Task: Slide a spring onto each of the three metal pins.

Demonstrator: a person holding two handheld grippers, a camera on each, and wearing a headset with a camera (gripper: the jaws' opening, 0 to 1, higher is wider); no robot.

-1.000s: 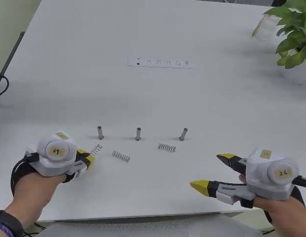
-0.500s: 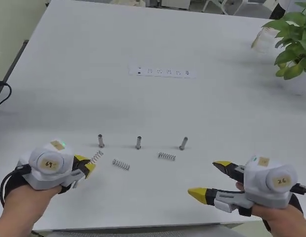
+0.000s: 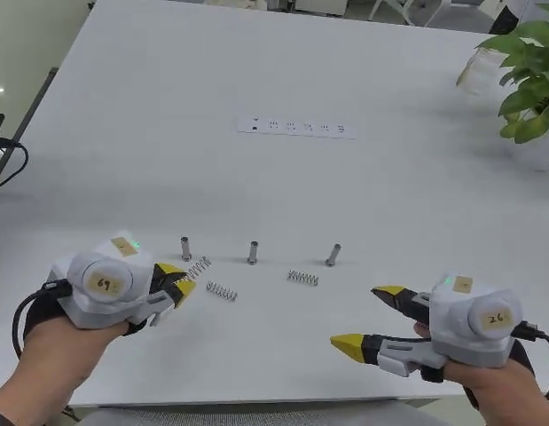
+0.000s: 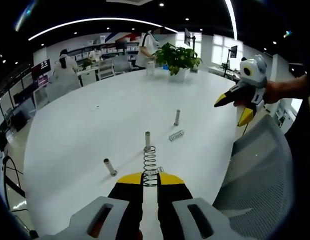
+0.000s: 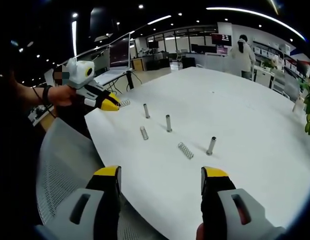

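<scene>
Gripping a spring, the left tool reads 69.

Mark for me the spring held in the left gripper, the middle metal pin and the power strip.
held spring (image 4: pixel 150 162): left gripper view, middle coils.
middle metal pin (image 3: pixel 253 252): head view, mid shaft.
power strip (image 3: pixel 296 128): head view, centre of its top.

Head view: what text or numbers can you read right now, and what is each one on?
"69": round label on the left gripper.
"26": round label on the right gripper.
Power strip markings: too small to read.
Tan tabs atop both grippers: too blurred to read.
</scene>
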